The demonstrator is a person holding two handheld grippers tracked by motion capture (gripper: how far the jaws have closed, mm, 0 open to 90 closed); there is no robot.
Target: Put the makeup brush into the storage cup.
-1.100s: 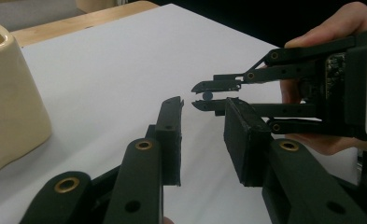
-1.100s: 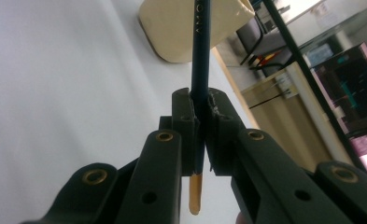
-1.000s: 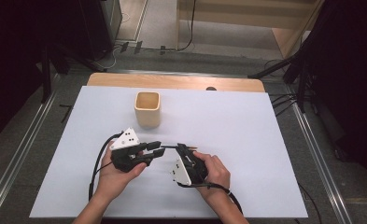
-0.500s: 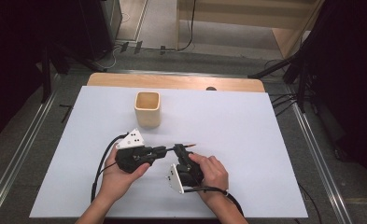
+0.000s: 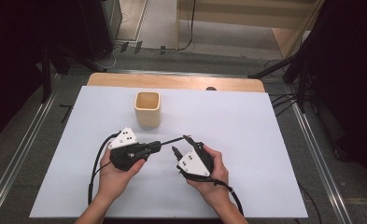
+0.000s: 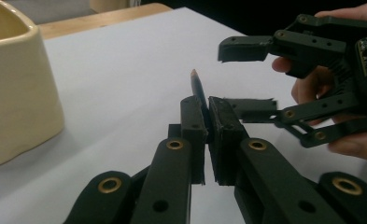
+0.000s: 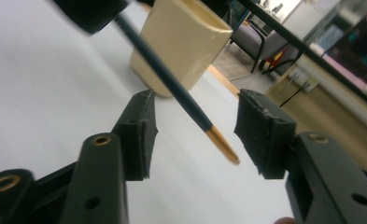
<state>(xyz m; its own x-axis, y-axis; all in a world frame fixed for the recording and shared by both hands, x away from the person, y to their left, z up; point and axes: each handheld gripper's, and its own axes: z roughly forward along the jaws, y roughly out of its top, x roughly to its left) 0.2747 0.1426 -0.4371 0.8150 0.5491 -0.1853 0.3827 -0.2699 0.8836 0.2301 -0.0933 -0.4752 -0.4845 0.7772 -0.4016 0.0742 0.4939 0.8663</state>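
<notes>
A dark blue pencil (image 5: pixel 172 140) with an orange-brown tip (image 7: pixel 222 145) is held level above the white table. My left gripper (image 5: pixel 156 146) is shut on its near end; in the left gripper view the pencil (image 6: pixel 198 89) sticks out past the closed jaws. My right gripper (image 5: pixel 182 144) is open, one jaw on each side of the pencil's free end without touching it. In the right gripper view the pencil (image 7: pixel 172 91) crosses the gap between the jaws. The right gripper (image 6: pixel 246 77) also appears open in the left gripper view.
A cream square cup (image 5: pixel 147 108) stands upright and empty behind the grippers, left of centre. The white sheet (image 5: pixel 265 140) covers the table, with a wooden strip (image 5: pixel 172 81) along the far edge. Cables trail from both grippers toward the near edge.
The right gripper has turned and shifted so that its open jaws now bracket the pencil's free end. The left gripper has kept hold of the pencil and barely moved.
</notes>
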